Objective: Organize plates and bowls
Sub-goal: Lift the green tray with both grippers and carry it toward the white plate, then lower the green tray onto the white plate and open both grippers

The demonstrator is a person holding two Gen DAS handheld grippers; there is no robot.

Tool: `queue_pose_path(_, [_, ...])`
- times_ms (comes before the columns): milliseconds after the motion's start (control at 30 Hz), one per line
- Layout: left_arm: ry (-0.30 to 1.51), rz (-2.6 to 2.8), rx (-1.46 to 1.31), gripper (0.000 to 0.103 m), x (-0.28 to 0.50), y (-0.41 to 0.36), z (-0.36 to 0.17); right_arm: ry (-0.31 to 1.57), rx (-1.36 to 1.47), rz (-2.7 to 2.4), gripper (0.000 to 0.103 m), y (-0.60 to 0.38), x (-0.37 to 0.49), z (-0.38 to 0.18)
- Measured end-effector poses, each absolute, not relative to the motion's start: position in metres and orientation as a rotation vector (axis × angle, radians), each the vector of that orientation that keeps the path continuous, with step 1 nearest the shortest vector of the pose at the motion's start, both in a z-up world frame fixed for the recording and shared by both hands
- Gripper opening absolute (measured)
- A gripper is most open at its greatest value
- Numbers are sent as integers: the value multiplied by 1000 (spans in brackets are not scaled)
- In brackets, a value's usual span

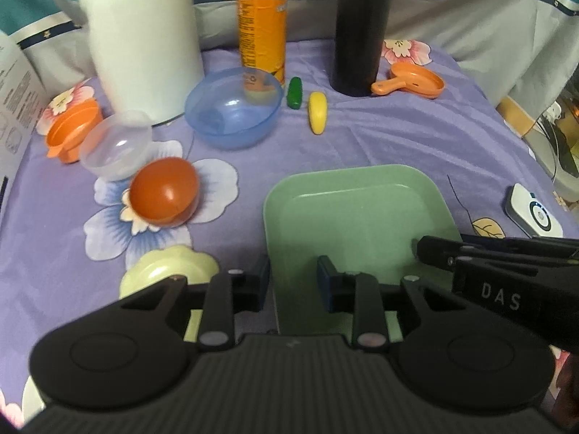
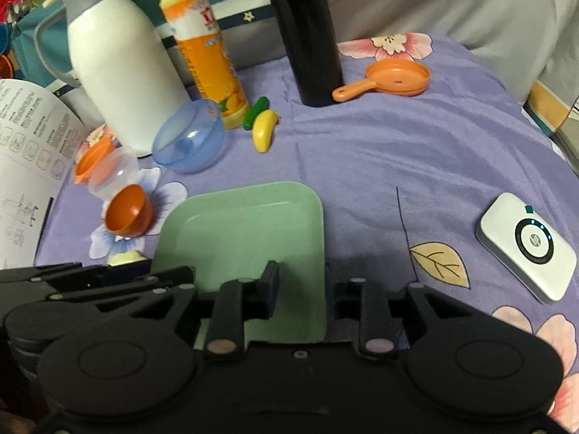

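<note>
The green plate point(image 1: 358, 217), a square tray-like dish with rounded corners, is held at its near edge by both grippers at once. The left gripper point(image 1: 293, 284) straddles the plate's near left corner: one pad sits over the plate's inner face and the other outside its left rim, so the jaws are clenched on that rim. The right gripper point(image 2: 304, 291) does the same at the near right corner, one pad on the plate's floor and the other beyond the right rim, also gripping the plate.

The plate runs straight away from both sets of jaws, its far edge pointing toward the blue bowl point(image 1: 233, 108) and the black bottle point(image 1: 358, 36). It is close to square, so it has no strong long axis. It looks tilted, near edge raised off the purple floral cloth point(image 1: 380, 137), though how far it is lifted I cannot tell.

From the plate, the orange bowl point(image 1: 164, 190) lies just to its left, with a clear bowl point(image 1: 115, 144) beyond it and a pale flower-shaped dish point(image 1: 170, 267) at the plate's near left corner. Neither hand is nearer; they share the load, so any next move would need both to travel together and keep the plate level.
</note>
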State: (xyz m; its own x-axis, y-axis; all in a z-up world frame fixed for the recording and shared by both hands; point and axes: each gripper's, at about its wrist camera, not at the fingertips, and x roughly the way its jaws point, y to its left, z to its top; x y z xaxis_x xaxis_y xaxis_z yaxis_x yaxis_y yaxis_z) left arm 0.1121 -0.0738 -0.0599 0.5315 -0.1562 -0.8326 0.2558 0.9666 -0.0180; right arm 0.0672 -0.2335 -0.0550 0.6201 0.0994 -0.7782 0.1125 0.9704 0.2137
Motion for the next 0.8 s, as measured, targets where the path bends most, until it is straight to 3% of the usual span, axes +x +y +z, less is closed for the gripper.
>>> queue_pose_path(400, [940, -188, 98, 28, 80, -44, -25, 900, 225, 50, 28, -199, 39, -27])
queue_pose_path(800, [943, -87, 18, 28, 41, 32, -10, 939, 182, 189, 28, -131, 17, -7])
